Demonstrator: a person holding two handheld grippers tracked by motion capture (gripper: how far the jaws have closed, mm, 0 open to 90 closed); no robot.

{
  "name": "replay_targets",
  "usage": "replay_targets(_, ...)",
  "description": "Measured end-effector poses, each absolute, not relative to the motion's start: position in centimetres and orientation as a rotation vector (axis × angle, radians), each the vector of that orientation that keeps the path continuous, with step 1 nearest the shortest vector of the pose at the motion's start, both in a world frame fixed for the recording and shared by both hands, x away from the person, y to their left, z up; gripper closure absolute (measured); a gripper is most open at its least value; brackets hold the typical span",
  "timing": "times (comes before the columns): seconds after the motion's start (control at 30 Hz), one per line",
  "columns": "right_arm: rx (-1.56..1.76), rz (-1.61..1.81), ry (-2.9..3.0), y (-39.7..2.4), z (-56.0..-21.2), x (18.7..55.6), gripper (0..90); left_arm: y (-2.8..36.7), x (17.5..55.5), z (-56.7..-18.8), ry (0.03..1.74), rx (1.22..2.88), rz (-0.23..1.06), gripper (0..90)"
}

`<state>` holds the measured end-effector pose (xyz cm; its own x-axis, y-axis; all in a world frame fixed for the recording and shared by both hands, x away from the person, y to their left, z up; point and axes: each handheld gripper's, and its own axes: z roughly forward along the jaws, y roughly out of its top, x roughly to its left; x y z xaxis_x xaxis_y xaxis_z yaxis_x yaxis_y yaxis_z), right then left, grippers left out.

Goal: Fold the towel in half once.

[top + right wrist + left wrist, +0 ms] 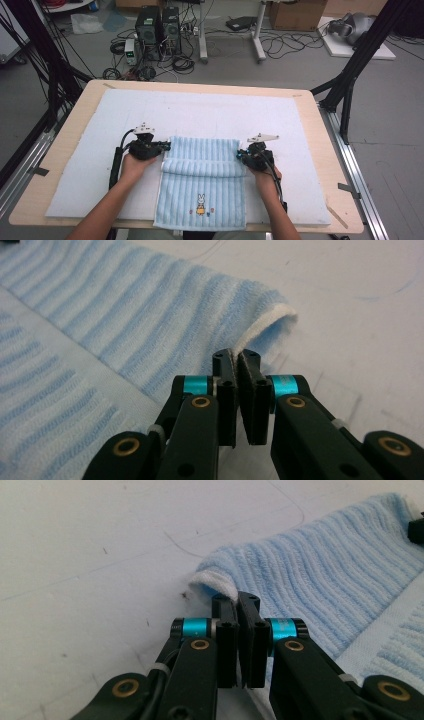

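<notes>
A light blue striped towel lies on the white mat, its far part folded back toward me, a small rabbit picture near its front edge. My left gripper is at the fold's left end and my right gripper at its right end. In the left gripper view, the jaws of the left gripper are pressed together on the white hem of the towel. The right gripper likewise pinches the white hem of the towel at the fold.
The mat covers most of a wooden table. On the floor beyond it are computer towers, tangled cables and a cardboard box. Black frame legs stand at both sides.
</notes>
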<state>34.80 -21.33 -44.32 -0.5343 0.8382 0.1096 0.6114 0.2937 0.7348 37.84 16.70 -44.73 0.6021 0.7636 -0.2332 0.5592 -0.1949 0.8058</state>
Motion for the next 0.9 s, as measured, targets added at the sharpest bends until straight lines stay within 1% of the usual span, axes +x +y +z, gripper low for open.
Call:
replay_targets(0.3, 1.327, 1.091, 2.208, -21.4, -43.7, 37.8, 86.2, 16.5, 41.4, -43.8, 1.068, 1.844, 0.302, 86.4)
replay_targets(0.57, 1.348, 1.086, 2.157, -20.9, -43.1, 40.0, 86.1, 16.6, 43.2, -43.5, 1.050, 1.831, 0.332, 86.3)
replay_targets(0.8, 1.364, 1.069, 2.140, -20.9, -43.2, 41.3, 86.0, 16.5, 44.2, -43.7, 1.032, 1.830, 0.317, 85.9)
replay_targets(0.83, 1.372, 1.059, 2.142, -20.8, -43.3, 41.4, 85.8, 16.5, 44.2, -43.8, 1.029, 1.837, 0.321, 84.6)
replay_targets(0.87, 1.379, 1.054, 2.144, -20.7, -43.5, 41.4, 84.8, 16.6, 44.3, -43.8, 1.032, 1.834, 0.333, 78.7)
replay_targets(0.9, 1.385, 1.048, 2.150, -20.7, -43.6, 41.5, 81.1, 16.7, 44.3, -43.8, 1.034, 1.825, 0.338, 68.9)
